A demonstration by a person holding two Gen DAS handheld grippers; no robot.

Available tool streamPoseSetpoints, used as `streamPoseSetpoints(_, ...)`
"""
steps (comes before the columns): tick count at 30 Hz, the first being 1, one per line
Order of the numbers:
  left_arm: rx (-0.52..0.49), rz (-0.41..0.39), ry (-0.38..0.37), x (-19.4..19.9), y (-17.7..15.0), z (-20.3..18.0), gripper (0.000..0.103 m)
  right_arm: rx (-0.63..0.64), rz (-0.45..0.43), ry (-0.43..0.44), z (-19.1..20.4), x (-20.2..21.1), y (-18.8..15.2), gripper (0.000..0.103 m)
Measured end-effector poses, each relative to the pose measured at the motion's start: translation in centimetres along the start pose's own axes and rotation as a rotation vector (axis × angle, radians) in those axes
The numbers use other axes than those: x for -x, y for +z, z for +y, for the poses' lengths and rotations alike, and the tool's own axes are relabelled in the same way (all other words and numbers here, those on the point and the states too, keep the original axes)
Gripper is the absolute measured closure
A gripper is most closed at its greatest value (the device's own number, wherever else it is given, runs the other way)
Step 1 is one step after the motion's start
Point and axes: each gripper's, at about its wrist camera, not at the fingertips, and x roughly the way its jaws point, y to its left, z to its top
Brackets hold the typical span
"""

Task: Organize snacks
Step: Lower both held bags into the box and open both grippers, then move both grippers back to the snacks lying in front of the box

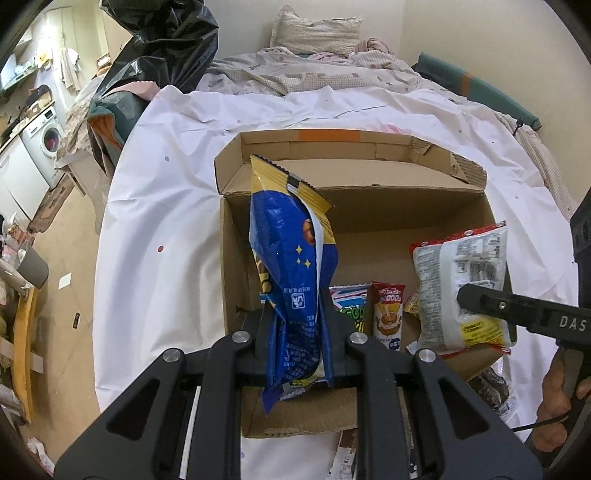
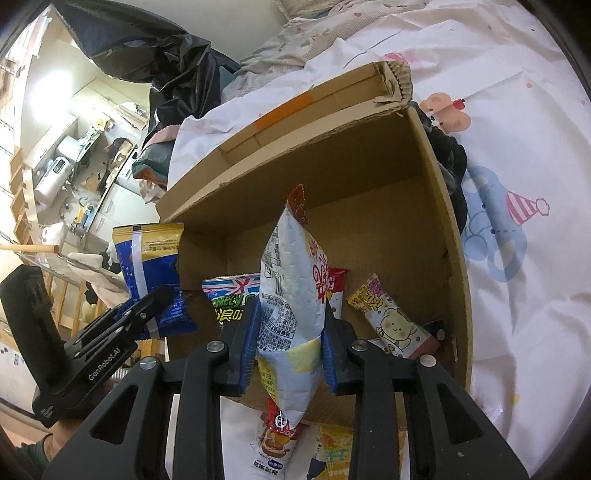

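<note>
My left gripper (image 1: 295, 332) is shut on a blue and gold snack bag (image 1: 291, 258), which stands upright over the left side of an open cardboard box (image 1: 369, 218). My right gripper (image 2: 290, 332) is shut on a white and red snack bag (image 2: 291, 295), held upright above the box's (image 2: 436, 192) near edge. In the left wrist view that white bag (image 1: 461, 291) hangs at the right with the right gripper's finger (image 1: 480, 302) across it. Small packets lie on the box floor: a green and flag-printed one (image 2: 229, 291), a red one (image 1: 388, 314) and a bear-printed one (image 2: 391, 321).
The box sits on a white patterned sheet (image 1: 166, 221) over a bed, with a pillow (image 1: 317, 29) and rumpled bedding behind. A black plastic bag (image 1: 162, 48) bulges at the back left. More packets (image 2: 273, 443) lie on the sheet in front of the box. A washing machine (image 1: 44, 140) stands far left.
</note>
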Motion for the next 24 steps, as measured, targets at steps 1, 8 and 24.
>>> streamPoseSetpoints(1,-0.002,0.0,-0.001,0.0,0.0,0.0,0.086,-0.002,0.0,-0.001,-0.1,0.0,0.0,0.07)
streamPoseSetpoints(8,-0.004,-0.003,-0.006,0.1,-0.1,-0.2,0.084,-0.007,-0.011,-0.006,-0.2,0.3,0.1,0.07)
streamPoseSetpoints(24,0.015,-0.05,-0.019,1.4,0.0,0.3,0.019,-0.028,-0.033,-0.03,-0.6,0.8,0.4,0.029)
